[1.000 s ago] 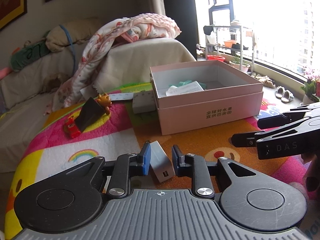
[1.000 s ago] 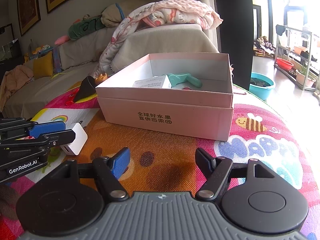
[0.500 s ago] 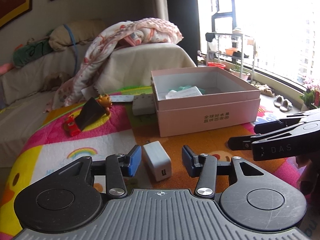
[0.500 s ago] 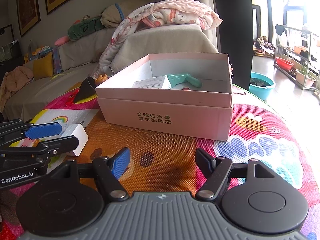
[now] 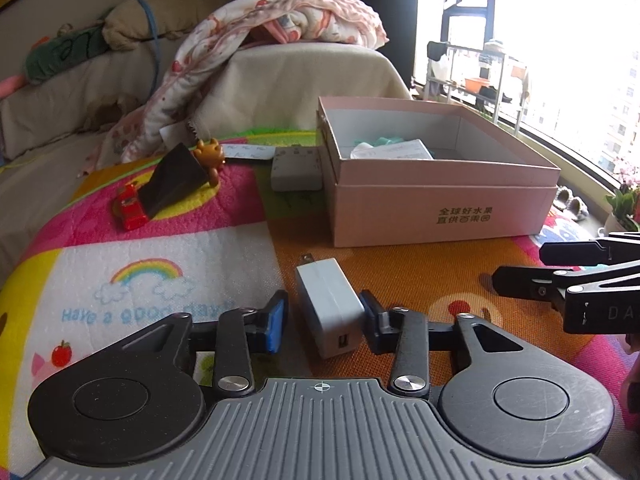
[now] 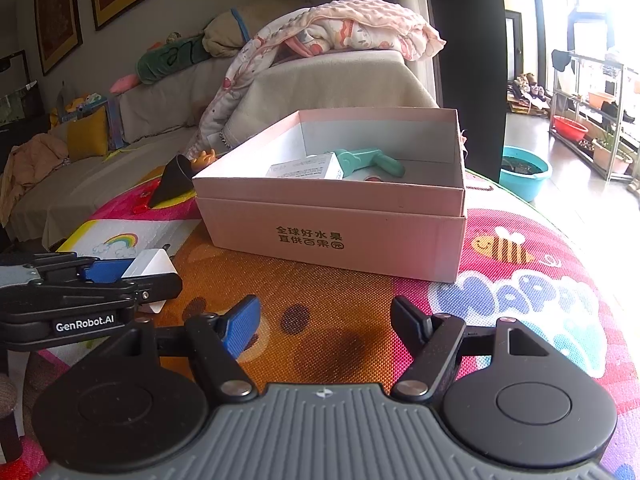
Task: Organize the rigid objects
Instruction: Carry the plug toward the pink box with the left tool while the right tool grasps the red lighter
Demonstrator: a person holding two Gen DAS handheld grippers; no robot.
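A white USB charger (image 5: pixel 329 308) lies on the play mat between the fingers of my left gripper (image 5: pixel 322 322). The jaws are open around it, with a gap on the left side and the right finger close against it. The charger also shows in the right wrist view (image 6: pixel 154 268) behind the left gripper (image 6: pixel 120 276). My right gripper (image 6: pixel 326 320) is open and empty, low over the mat in front of the pink box (image 6: pixel 340 236). The box (image 5: pixel 440 216) holds a small white carton (image 6: pixel 306 170) and a teal toy (image 6: pixel 370 160).
A white power strip (image 5: pixel 296 170) lies left of the box. A dark wedge (image 5: pixel 172 182), an orange toy figure (image 5: pixel 208 156) and a red toy car (image 5: pixel 130 208) lie further left. A sofa with a blanket (image 5: pixel 280 24) stands behind the mat.
My left gripper opened and let go of the charger, which now rests on the mat. The left gripper's view shifted back and lower. The right gripper stayed still.
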